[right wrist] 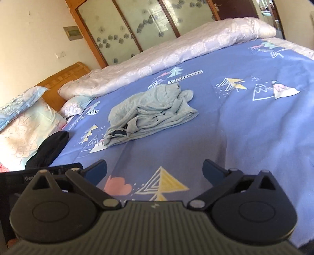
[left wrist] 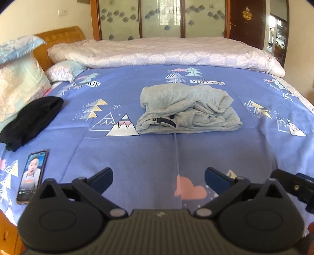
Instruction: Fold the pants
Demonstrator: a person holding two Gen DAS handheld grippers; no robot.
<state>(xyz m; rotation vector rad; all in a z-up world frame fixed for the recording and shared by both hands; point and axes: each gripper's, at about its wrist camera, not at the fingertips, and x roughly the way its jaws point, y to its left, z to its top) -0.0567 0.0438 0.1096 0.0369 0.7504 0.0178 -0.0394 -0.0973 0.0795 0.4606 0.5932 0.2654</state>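
The pants (left wrist: 188, 109), light grey, lie in a rumpled folded bundle on the blue printed sheet (left wrist: 137, 157) near the middle of the bed. A dark label shows at the near left edge of the bundle.

Left gripper (left wrist: 158, 177): jaws spread wide, nothing between them, held above bare sheet, well apart from the pants.

Right gripper (right wrist: 155, 169): jaws spread wide, nothing between them, also above bare sheet and well short of the pants (right wrist: 151, 111).

A black garment (left wrist: 32, 121) lies at the left side of the bed, near the pillows (left wrist: 21, 84). A phone (left wrist: 32, 175) with a lit screen lies on the sheet just beside the left gripper. A pale rolled quilt (left wrist: 166, 53) runs along the far side of the bed, in front of a wardrobe (left wrist: 161, 17) with frosted doors.
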